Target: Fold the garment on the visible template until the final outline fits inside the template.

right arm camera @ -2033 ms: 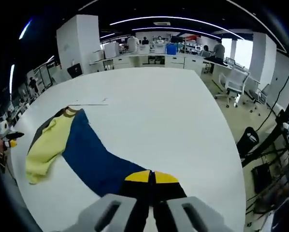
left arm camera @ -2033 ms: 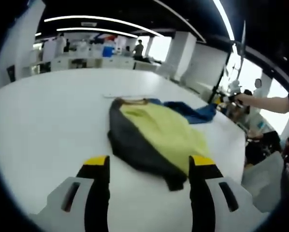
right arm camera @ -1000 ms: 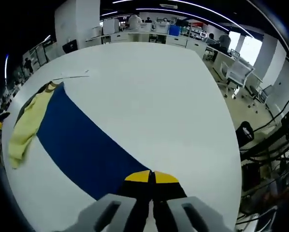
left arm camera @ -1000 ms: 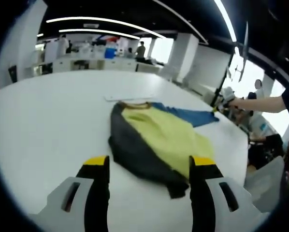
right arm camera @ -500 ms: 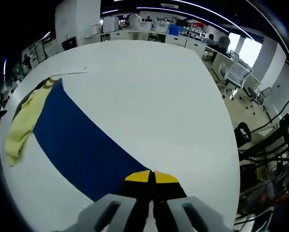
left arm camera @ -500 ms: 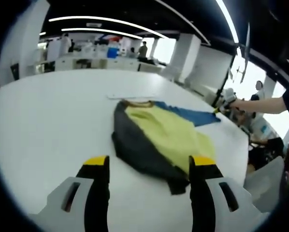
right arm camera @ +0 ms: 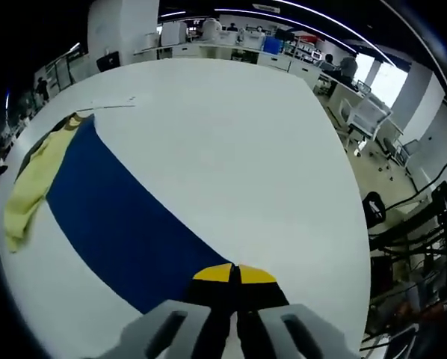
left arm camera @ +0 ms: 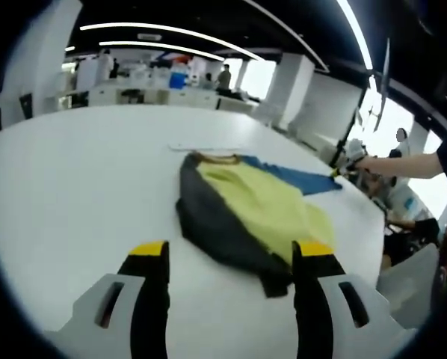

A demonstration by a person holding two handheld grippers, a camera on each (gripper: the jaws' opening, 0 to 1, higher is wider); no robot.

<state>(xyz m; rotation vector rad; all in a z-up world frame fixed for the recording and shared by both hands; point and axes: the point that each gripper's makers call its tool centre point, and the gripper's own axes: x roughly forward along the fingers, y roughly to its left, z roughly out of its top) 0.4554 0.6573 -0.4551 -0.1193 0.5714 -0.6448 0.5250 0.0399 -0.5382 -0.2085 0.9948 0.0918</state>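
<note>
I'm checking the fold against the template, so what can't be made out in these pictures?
- Template outline: only a thin strip by the garment's collar, left gripper view; too faint to trace.
- Blue panel's gripped edge: right gripper view, hidden behind the right gripper.
- Garment's yellow side: cut by the left edge.

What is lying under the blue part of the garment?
Around the blue part of the garment bare white table shows, so it rests on that. The right hand-held gripper is shut on its edge. What the cloth covers, template included, is hidden.
</note>
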